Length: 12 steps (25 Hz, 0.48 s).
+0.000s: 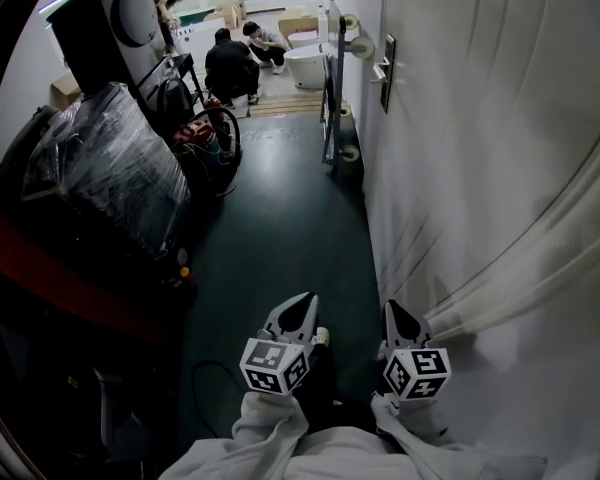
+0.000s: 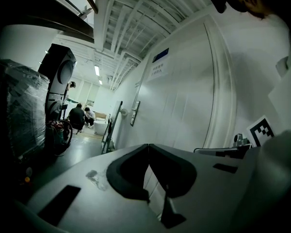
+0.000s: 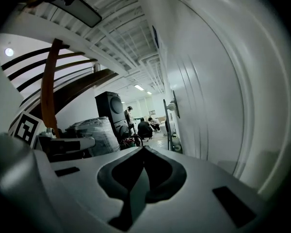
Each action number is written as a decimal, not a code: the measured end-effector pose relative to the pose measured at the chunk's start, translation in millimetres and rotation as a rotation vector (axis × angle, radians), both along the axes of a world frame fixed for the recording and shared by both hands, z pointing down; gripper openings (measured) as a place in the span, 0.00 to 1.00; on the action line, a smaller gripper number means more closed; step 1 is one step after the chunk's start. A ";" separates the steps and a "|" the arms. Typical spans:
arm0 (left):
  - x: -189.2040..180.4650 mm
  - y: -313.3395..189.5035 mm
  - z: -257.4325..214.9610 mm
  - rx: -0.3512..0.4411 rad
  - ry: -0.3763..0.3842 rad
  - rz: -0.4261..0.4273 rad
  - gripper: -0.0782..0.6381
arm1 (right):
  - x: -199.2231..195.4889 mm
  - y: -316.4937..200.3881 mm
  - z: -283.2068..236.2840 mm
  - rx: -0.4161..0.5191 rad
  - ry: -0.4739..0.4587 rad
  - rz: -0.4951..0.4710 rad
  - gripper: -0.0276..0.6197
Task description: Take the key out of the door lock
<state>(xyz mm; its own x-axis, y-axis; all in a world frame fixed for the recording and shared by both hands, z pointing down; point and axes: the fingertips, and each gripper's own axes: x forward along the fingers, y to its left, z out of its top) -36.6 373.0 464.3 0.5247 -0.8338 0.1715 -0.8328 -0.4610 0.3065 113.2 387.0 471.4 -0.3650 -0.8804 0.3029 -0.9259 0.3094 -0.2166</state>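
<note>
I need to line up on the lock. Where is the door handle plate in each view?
Head view: door handle plate at upper centre-right, on the white wall far ahead.
Left gripper view: the plate sits left of centre, at mid-height on the wall.
Right gripper view: the plate sits just right of centre, at mid-height.
Shared landmark: the tall black cabinet across the corridor. No key can be made out from here.

lock point(image 1: 387, 71): I'm seeing it too small, key not resolving | sleeves point(image 1: 270, 433): I'm losing them past the bottom edge | people point(image 1: 232, 63): showing tiny
</note>
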 end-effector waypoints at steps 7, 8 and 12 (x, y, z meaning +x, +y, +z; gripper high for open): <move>-8.6 -68.6 -6.7 -0.004 -0.015 0.006 0.13 | -0.5 -67.7 -9.2 0.001 0.000 0.031 0.12; -11.5 -78.1 -7.2 -0.005 -0.016 0.006 0.13 | -2.8 -76.8 -10.3 0.001 0.001 0.032 0.12; -20.7 -116.9 -9.5 -0.006 -0.018 0.005 0.13 | -11.2 -115.8 -12.6 0.001 0.003 0.034 0.12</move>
